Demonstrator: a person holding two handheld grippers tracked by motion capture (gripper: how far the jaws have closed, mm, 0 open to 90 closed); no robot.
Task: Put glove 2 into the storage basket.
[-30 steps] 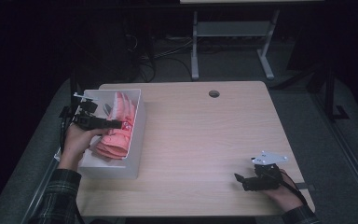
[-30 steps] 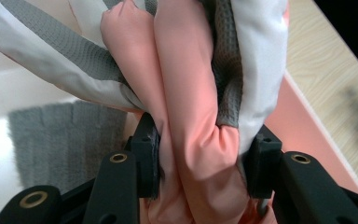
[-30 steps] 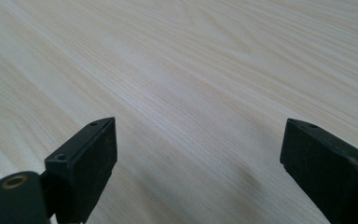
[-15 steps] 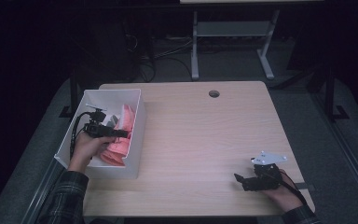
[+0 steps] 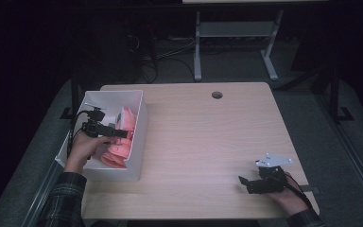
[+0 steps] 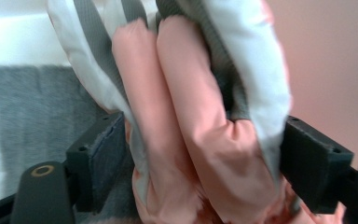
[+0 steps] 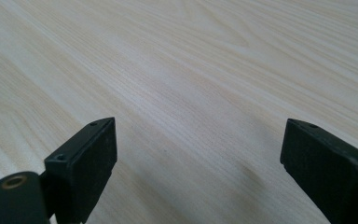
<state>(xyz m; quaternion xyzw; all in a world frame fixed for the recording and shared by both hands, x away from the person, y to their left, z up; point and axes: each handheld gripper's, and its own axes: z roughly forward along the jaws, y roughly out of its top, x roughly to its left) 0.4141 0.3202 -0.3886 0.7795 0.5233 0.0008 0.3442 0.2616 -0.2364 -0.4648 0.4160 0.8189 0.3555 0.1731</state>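
**The glove might cling to my tongs**

My right tongs [image 5: 244, 182] rest near me on the worktop [image 5: 208, 142], spread wide, holding nothing. Farther off, in the white bin [image 5: 137, 137], my left tongs [image 6: 191, 158] have just been opening. The pink glove [image 6: 186, 112] sits between them, close to both pads. If I lift now, it could snag, ride up and drop outside.

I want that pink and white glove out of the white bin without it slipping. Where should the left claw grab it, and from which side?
Grip the glove across its two padded pink fingers, which lie side by side between the left claw's jaws. Come from above the bin, jaws straddling both fingers. The jaws have just been opening around it, so close well before lifting.
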